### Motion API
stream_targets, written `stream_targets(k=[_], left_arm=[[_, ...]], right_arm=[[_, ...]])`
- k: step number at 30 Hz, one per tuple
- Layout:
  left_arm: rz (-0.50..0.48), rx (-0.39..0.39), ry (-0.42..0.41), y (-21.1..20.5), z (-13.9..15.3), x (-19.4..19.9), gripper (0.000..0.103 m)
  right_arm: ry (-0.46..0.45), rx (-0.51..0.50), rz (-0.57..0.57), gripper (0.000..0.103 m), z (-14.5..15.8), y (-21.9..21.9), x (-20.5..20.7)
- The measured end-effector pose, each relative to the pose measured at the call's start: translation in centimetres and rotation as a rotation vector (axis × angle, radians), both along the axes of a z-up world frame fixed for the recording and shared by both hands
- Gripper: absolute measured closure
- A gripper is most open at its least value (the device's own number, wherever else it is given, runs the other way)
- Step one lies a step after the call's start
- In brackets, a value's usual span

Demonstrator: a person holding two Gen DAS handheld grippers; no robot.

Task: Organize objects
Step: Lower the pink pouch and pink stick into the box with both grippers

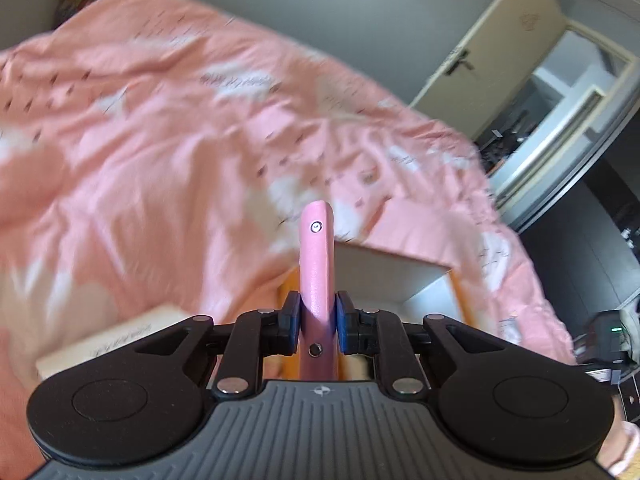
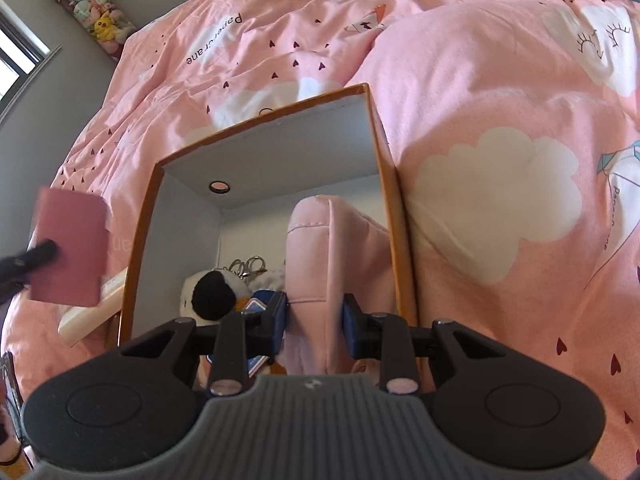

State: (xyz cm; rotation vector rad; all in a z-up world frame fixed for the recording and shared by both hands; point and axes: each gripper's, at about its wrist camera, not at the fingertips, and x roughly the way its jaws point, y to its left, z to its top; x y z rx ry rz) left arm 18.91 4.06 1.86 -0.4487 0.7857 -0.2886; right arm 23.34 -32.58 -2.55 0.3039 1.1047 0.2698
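Right wrist view: bed [image 2: 500, 92], then box [image 2: 384, 152] near its edge, already holding a plush [image 2: 212, 294] and keys [image 2: 248, 266]. Right gripper [image 2: 316, 320] pinches a pink pouch [image 2: 336, 260] inside the box, unreleased. Left gripper [image 1: 318, 322], nearly pressed together, pinches a pink wallet [image 1: 316, 256] above the bed, still to be boxed.

- Left wrist view: looking obliquely down over the pink bedspread [image 1: 160, 120], toward a far door [image 1: 500, 40].
- Right wrist view: looking steeply down, near the open box [image 2: 140, 240]; both are sharing it.
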Motion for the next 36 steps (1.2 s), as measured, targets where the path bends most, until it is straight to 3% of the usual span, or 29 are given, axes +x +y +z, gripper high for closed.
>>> stream_targets(k=[5,11,14,20,29,36], left_arm=[[-0.139,-0.020,0.002,-5.0,2.3,1.0,0.083],[-0.243,0.015,0.089,-12.1,-1.5,3.1,0.083],[-0.237,0.007,0.180,-14.0,-4.3,4.7,0.084],[-0.198,-0.019,0.259,-15.6,-7.2,5.5,0.084],[-0.201,0.016,0.319,-16.9,-8.8,5.1,0.084],[-0.192,0.018,0.310,-17.1,-10.1,4.6,0.083]], right_arm=[[0.012,0.027,-0.039,0.072,0.0,-0.8,0.0],[0.008,0.010,-0.043,0.072,0.6,-1.0,-0.3],[-0.003,0.014,-0.072,0.072,0.9,-1.3,-0.5],[-0.020,0.045,-0.152,0.071,1.0,-2.4,-0.8],[-0.020,-0.007,-0.150,0.068,1.1,-1.5,-0.6],[-0.034,-0.023,-0.124,0.063,1.5,-1.4,-1.0]])
